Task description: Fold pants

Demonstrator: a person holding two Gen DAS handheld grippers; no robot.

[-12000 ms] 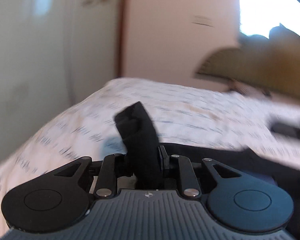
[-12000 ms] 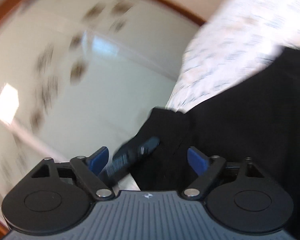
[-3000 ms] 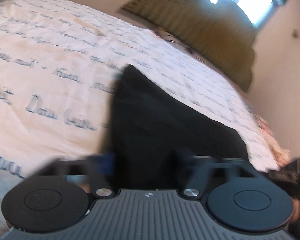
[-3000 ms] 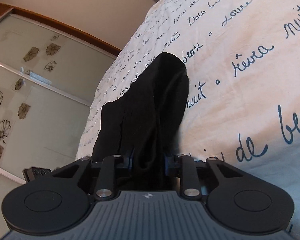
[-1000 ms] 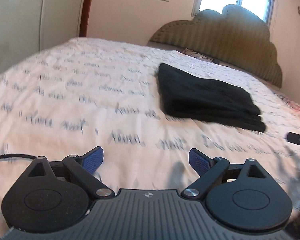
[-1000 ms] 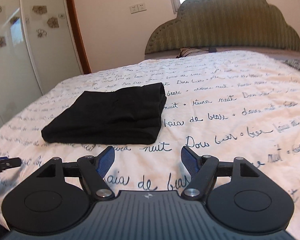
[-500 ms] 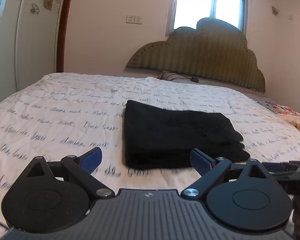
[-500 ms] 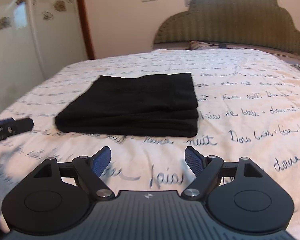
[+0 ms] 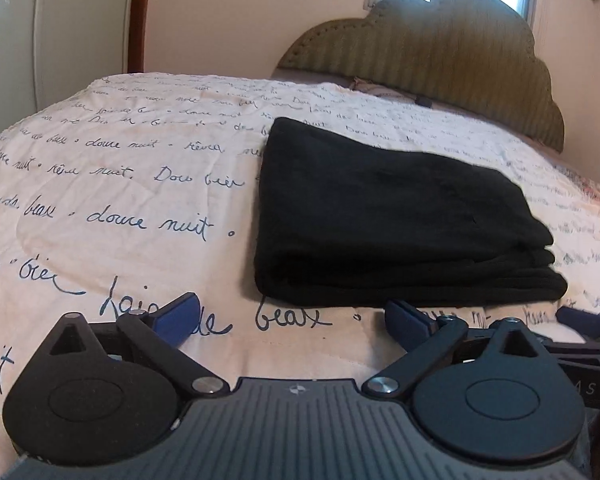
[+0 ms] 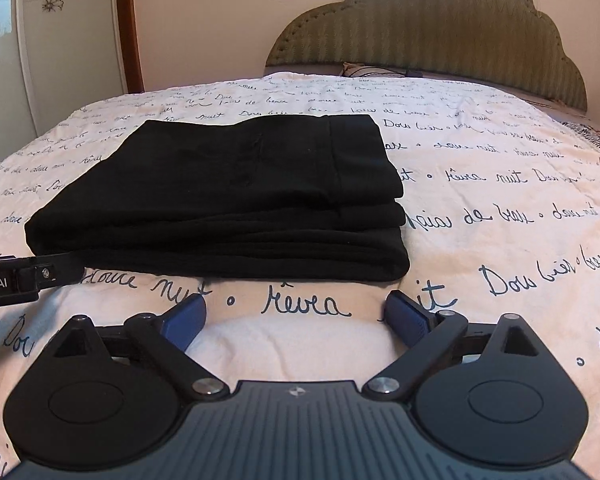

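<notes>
Fold looks done: black pants (image 10: 220,196) stacked in a compact rectangle, several layers showing at the near edge, lying flat on the script-print bedspread (image 10: 500,184), centre-left of the right wrist frame, centre-right of the left wrist frame (image 9: 392,216). Edges roughly aligned, top layer set slightly back at the right side; no loose leg or waistband trailing out. Nothing obviously left except maybe a tidy-up, judging from the pile alone. Left gripper (image 9: 292,320) low in its frame, aimed down and forward at the bedspread just short of the pile's near edge, jaws opening, wide, nothing between the blue pads, only bare bedspread. Right gripper (image 10: 296,318) same posture, low centre of its frame, tilted down toward the bedspread in front of the pile, jaws opening, wide, empty. Both clear of the cloth, not touching it. Part of the other gripper pokes in at the left edge of the right wrist frame, beside the pile's near left corner. Green padded headboard (image 10: 428,24) across the top, wardrobe doors (image 10: 4,60) upper left.
</notes>
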